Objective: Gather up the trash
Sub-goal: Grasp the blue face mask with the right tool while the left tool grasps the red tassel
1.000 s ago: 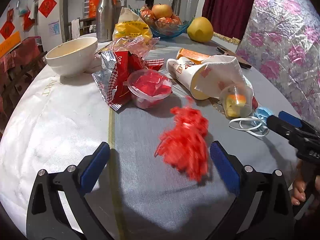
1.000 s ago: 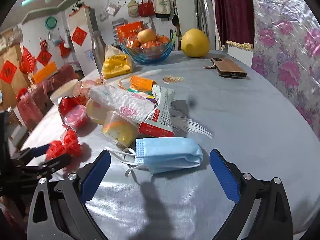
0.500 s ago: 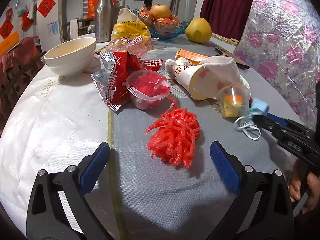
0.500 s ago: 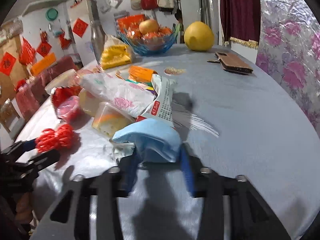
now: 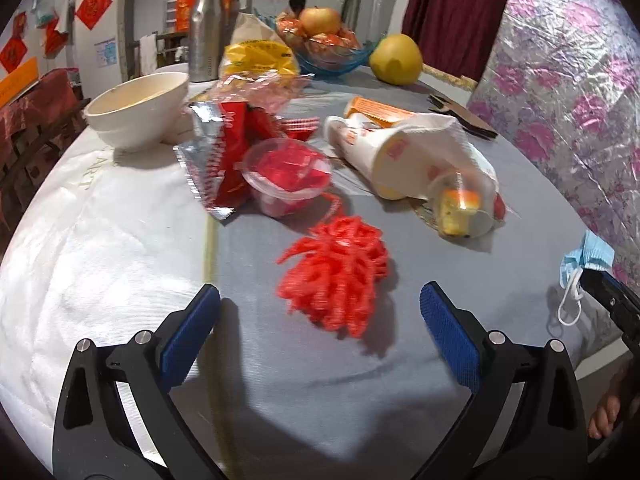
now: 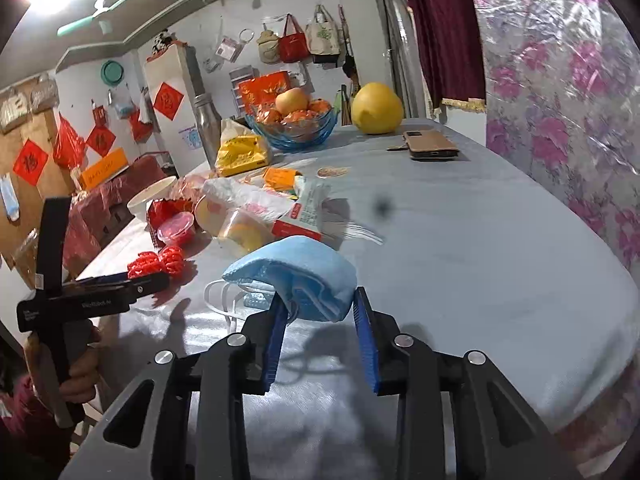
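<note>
My right gripper (image 6: 320,300) is shut on a crumpled blue face mask (image 6: 296,268), held just above the grey tablecloth with its white ear loops (image 6: 224,300) trailing. In the left wrist view the mask (image 5: 588,256) hangs at the far right beside the table edge. My left gripper (image 5: 320,300) stands open over the cloth. A red foam fruit net (image 5: 336,272) lies loose on the table just ahead of its blue pads (image 5: 192,328), touching neither. The right wrist view shows that net (image 6: 158,262) at the left gripper's tips (image 6: 156,278).
Behind the net lie a clear cup of red scraps (image 5: 286,176), a red wrapper (image 5: 228,152), a tipped paper cup (image 5: 372,152) under a tissue, and a clear cup with yellow leftovers (image 5: 460,208). A white bowl (image 5: 140,108), fruit bowl (image 5: 328,48), pomelo (image 5: 396,60) and phone (image 6: 430,146) stand farther back.
The red net fell from the air onto the cloth between my left jaws. My right gripper shut on the mask and drew it back off the table toward the edge.
</note>
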Available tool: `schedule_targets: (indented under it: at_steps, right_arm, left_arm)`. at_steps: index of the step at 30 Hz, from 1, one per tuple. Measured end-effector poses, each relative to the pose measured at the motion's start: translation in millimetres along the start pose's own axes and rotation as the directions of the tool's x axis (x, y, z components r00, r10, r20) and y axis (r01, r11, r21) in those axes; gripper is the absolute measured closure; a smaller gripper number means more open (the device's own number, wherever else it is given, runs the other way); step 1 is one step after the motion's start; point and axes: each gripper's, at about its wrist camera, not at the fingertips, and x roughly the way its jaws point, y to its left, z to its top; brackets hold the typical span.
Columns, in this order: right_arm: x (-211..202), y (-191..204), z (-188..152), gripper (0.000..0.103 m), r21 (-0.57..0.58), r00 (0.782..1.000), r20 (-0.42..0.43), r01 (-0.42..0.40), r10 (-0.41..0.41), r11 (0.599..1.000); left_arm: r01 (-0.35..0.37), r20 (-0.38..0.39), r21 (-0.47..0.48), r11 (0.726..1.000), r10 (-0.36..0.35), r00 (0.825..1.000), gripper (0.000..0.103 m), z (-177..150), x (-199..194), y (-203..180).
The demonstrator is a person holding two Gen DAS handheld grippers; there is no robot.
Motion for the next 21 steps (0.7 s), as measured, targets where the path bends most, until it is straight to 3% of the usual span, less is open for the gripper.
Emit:
schedule_targets:
  at_steps: [3,6,10,14,21]
  right_arm:
    - [-2,-4,0,0.068,0.018,1.0,0.0,-0.012,0.012,1.0]
    - [-5,-3,-1,0.068,0.011,1.0,0.005,-0.012,0.012,1.0]
    - [-11,-3,-1,0.068,0.015,1.0,0.02,-0.013,0.013,1.0]
    - [-21,-4,-4,0.068,0.015,0.999,0.035,-0.005,0.005,1.0]
    - [-47,-3,-13,0.068,0.009,0.998,0.06,0.009,-0.01,1.0]
  left_arm:
    - [-0.006,-0.007,-0.009,1.0,0.006,1.0,0.008,5,5,-4]
    - [0.001,-0.012,-0.036,0.999,-0.001,1.0,0.02,10,7,-3]
    - [-0.026,-0.012,-0.021,0.999,0.026,1.0,0.057,15,9,-5]
    - [0.013,-0.001,-0.01,1.0,-0.013,1.0,0.063,8,3,-9]
    - [0.024,0.063,0.034,0.999,-0.027,0.998,0.064,-1,-29,-26]
